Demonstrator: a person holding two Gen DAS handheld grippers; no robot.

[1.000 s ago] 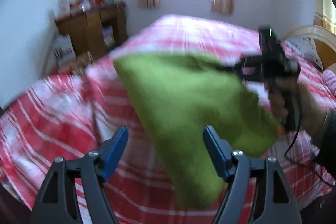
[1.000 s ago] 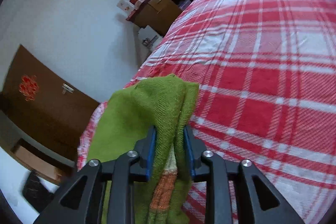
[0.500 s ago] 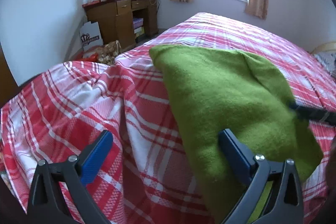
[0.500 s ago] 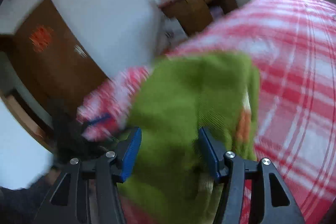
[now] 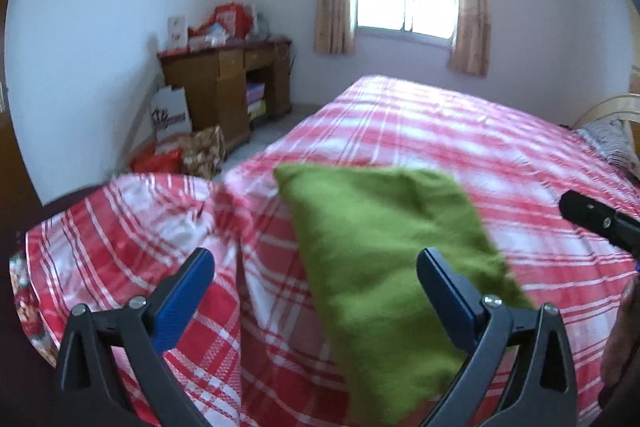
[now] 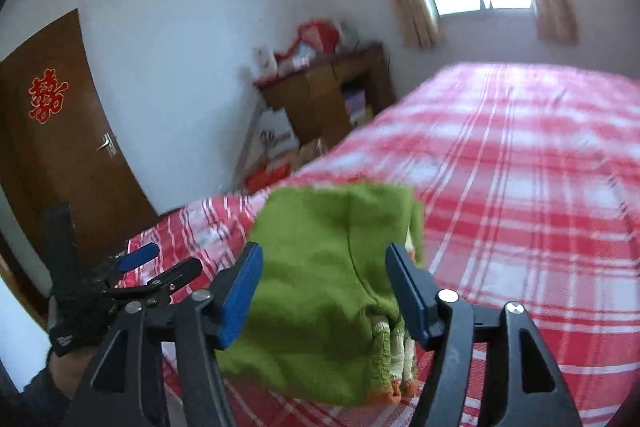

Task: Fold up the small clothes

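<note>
A small green knit garment [image 5: 384, 251] with an orange and white striped hem [image 6: 394, 359] lies folded on the red plaid bedspread [image 5: 460, 147], near the bed's corner. My left gripper [image 5: 314, 263] hovers over it, open wide; its right finger [image 5: 444, 287] overlaps the cloth in the picture without gripping it. In the right wrist view the garment [image 6: 328, 267] shows between the blue pads [image 6: 240, 291] of my right gripper [image 6: 324, 255]. Its jaws are opening, and neither pad presses on the cloth. Each gripper appears at the edge of the other's view: the right gripper [image 5: 592, 219] and the left gripper [image 6: 160, 267].
A wooden desk [image 5: 228, 87] piled with red bags stands against the far-left wall, with boxes and bags [image 5: 188, 151] on the floor beside it. A brown door [image 6: 52, 147] is at the left. A pillow [image 5: 608, 139] lies at the bed's right. The bedspread [image 6: 540, 187] stretches toward the window.
The right gripper let go of the green garment, widened its jaws and drew back and up. The left gripper opened wider and lifted. The garment dropped from hanging to lying folded on the bed.
</note>
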